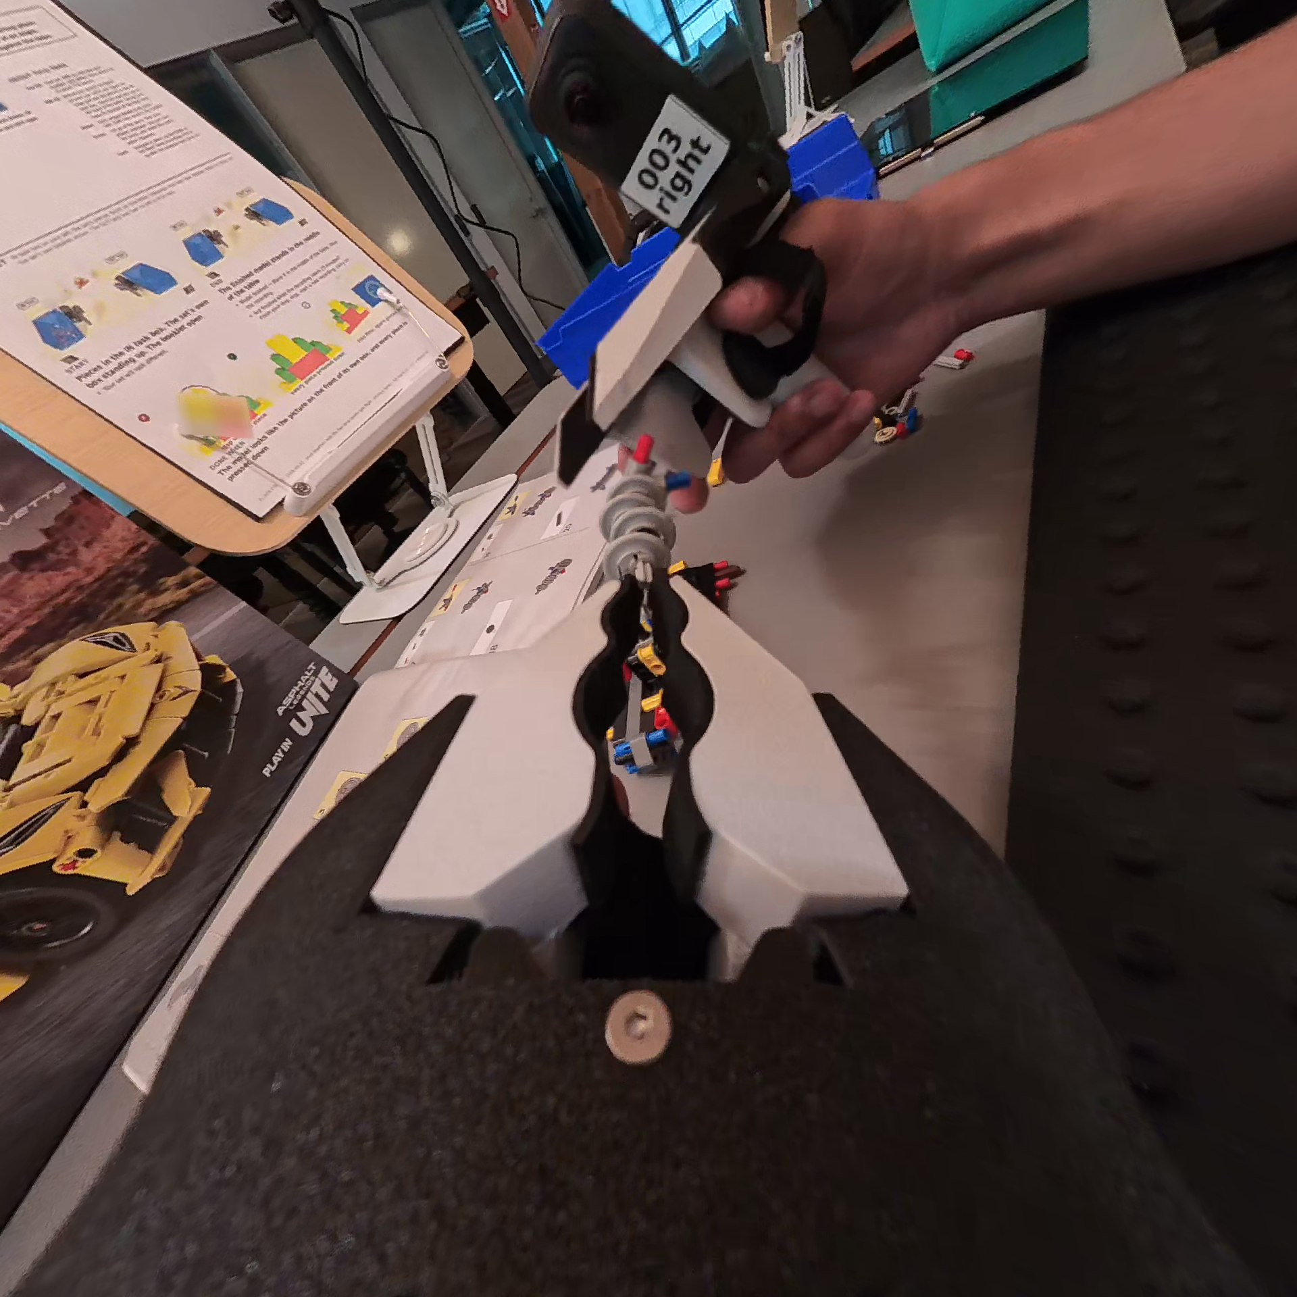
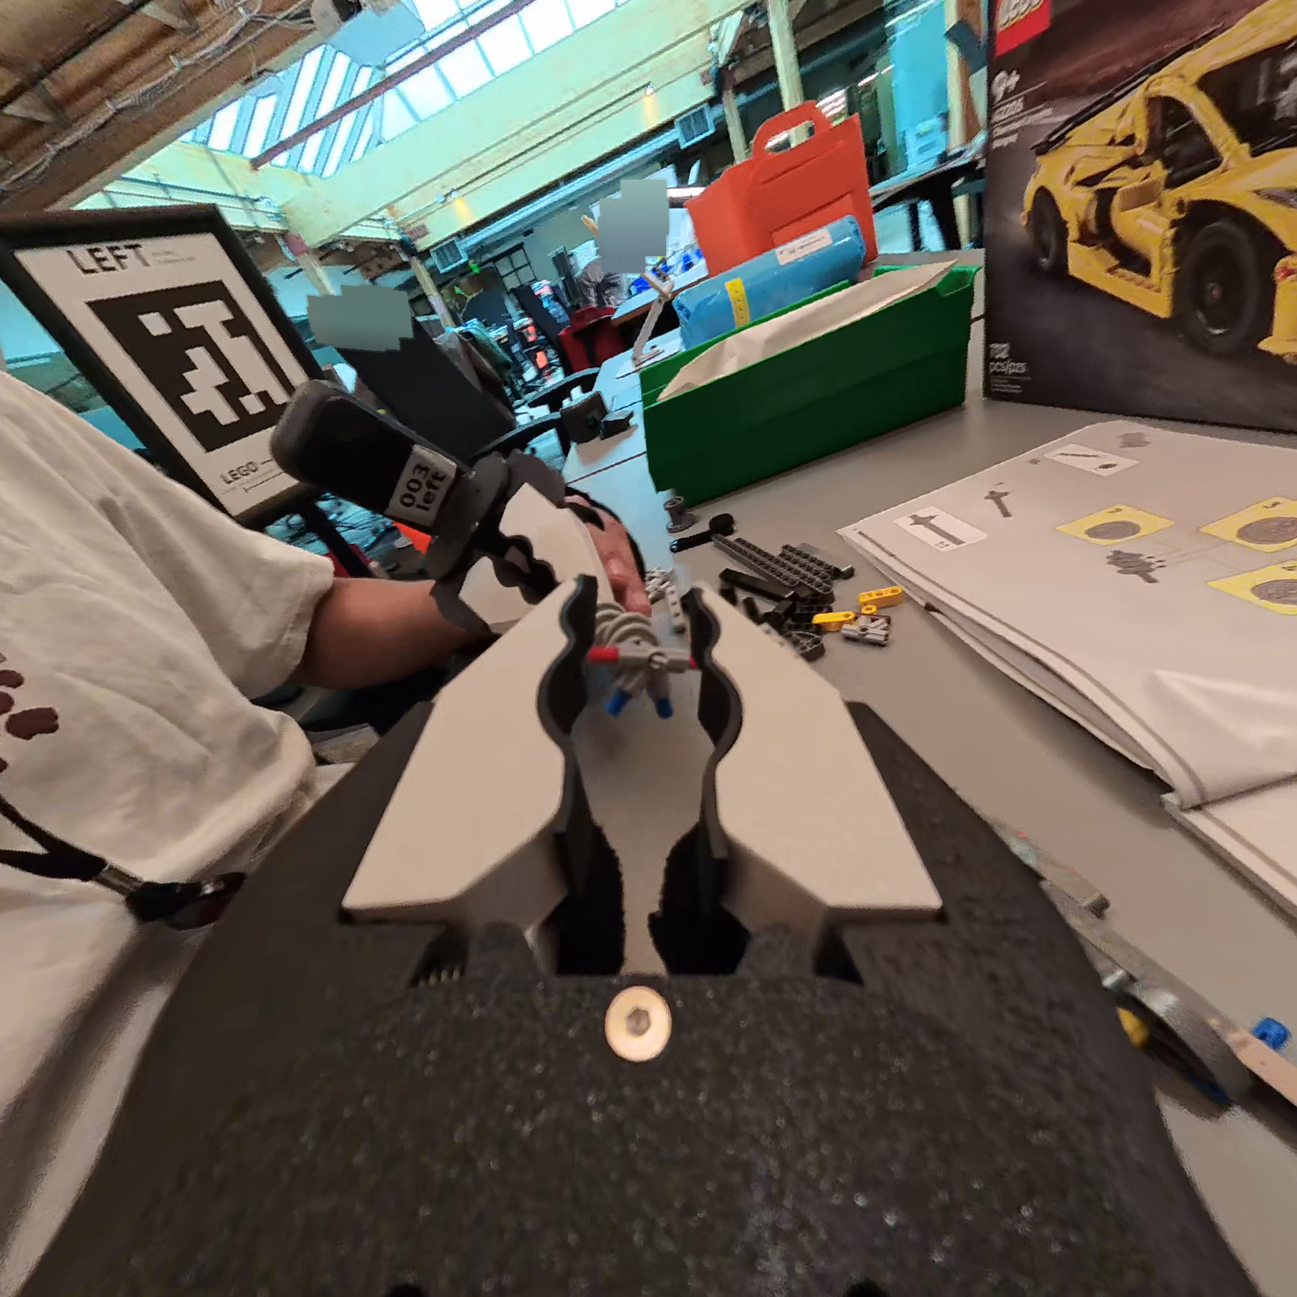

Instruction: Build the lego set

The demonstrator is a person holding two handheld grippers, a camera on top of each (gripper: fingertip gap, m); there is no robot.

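My left gripper is shut on a lego assembly, a black and grey beam with blue, yellow and red pins. A grey ribbed part sticks out past its tips. My right gripper comes from the other side, and its jaws close on the grey crosspiece with red ends at the far end of that part. Both grippers hold the assembly above the table. The right gripper also shows in the left wrist view, and the left gripper shows in the right wrist view.
An open instruction booklet lies on the grey table. Loose black, yellow and grey pieces lie beside it. The set's box, a green bin, a blue bin and a sheet on a stand ring the workspace. There is about 5 centimeters between the tips of the two grippers.
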